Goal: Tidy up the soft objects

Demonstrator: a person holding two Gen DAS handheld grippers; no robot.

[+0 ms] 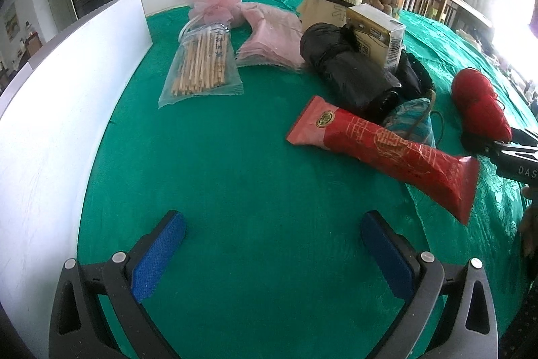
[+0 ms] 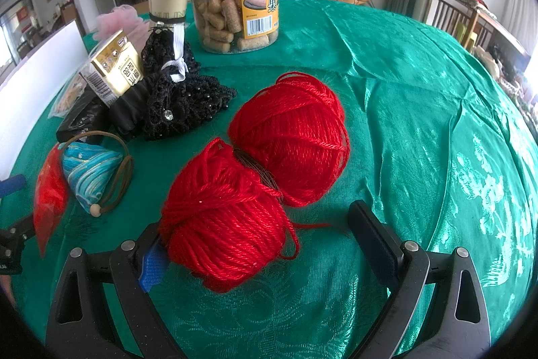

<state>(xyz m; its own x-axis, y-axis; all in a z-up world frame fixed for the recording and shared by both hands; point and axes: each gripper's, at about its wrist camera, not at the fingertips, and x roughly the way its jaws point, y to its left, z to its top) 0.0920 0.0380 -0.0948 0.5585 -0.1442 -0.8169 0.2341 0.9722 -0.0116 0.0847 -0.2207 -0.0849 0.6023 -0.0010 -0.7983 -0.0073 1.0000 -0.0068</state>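
The red yarn (image 2: 255,180) is lying on the green cloth (image 2: 420,123), its near ball caught between the spread fingers of the right gripper (image 2: 269,244), its length running away up-right, while the left gripper (image 1: 272,244), also spread, is held well apart over bare cloth.

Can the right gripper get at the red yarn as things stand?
Probably yes. The right gripper is open with the red yarn already partly between its jaws, and nothing lies in the way.
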